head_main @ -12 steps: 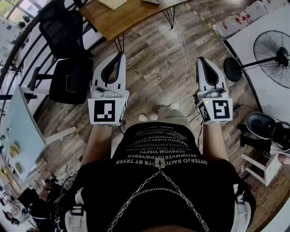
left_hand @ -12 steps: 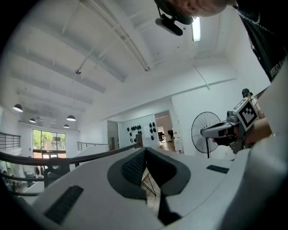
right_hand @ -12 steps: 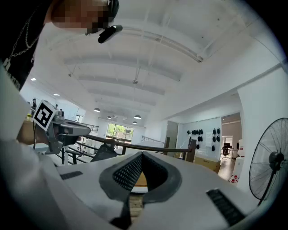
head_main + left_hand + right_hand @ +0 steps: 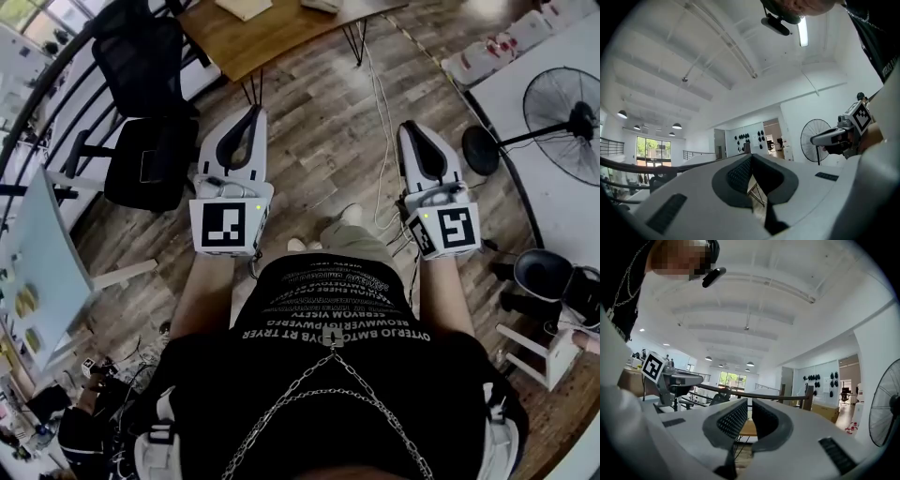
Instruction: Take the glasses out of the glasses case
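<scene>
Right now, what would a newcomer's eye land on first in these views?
The left gripper and right gripper, both white, are held level over the wood floor, shut, nothing between their jaws. A wooden table stands ahead at the top, a black office chair at left, a standing fan at right. No glasses case shows in any view.
</scene>
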`<move>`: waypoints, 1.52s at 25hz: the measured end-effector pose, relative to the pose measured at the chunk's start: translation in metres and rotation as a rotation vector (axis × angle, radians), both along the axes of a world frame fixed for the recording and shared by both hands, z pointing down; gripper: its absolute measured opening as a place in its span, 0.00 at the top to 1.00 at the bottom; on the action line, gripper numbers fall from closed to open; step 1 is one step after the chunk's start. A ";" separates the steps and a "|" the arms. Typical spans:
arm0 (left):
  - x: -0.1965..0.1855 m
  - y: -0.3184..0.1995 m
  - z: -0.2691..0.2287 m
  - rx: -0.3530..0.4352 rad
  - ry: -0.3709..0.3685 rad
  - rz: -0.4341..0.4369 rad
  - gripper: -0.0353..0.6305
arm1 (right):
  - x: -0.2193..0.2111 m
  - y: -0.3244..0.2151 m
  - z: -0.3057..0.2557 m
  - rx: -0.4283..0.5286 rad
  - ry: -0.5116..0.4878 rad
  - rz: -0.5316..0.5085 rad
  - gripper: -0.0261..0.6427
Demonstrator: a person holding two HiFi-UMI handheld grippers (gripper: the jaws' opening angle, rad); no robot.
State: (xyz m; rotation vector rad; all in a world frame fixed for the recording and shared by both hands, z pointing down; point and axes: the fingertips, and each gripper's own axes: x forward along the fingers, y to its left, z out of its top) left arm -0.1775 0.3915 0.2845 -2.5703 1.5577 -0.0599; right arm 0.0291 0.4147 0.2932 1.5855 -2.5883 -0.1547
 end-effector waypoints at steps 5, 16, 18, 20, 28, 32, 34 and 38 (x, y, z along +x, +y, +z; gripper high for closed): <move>0.012 0.005 0.008 0.010 -0.041 -0.011 0.91 | 0.006 0.002 0.006 -0.023 -0.032 -0.018 0.80; 0.022 -0.024 0.006 -0.001 -0.020 -0.030 0.91 | 0.015 -0.038 0.022 -0.031 -0.046 -0.053 0.75; 0.025 -0.037 0.008 -0.012 -0.030 -0.034 0.91 | 0.020 -0.052 0.024 -0.035 -0.055 -0.055 0.74; 0.026 -0.050 0.010 -0.020 -0.038 -0.042 0.91 | 0.023 -0.066 0.026 -0.041 -0.059 -0.062 0.74; 0.042 -0.099 0.021 -0.050 -0.037 -0.043 0.91 | 0.035 -0.113 0.030 -0.051 -0.051 -0.077 0.74; 0.050 -0.120 0.023 -0.057 -0.019 -0.040 0.91 | 0.042 -0.136 0.036 -0.065 -0.042 -0.083 0.74; 0.051 -0.130 0.028 -0.069 -0.019 -0.041 0.91 | 0.045 -0.147 0.039 -0.073 -0.040 -0.085 0.74; 0.053 -0.149 0.033 -0.073 -0.024 -0.053 0.91 | 0.049 -0.165 0.044 -0.086 -0.039 -0.101 0.73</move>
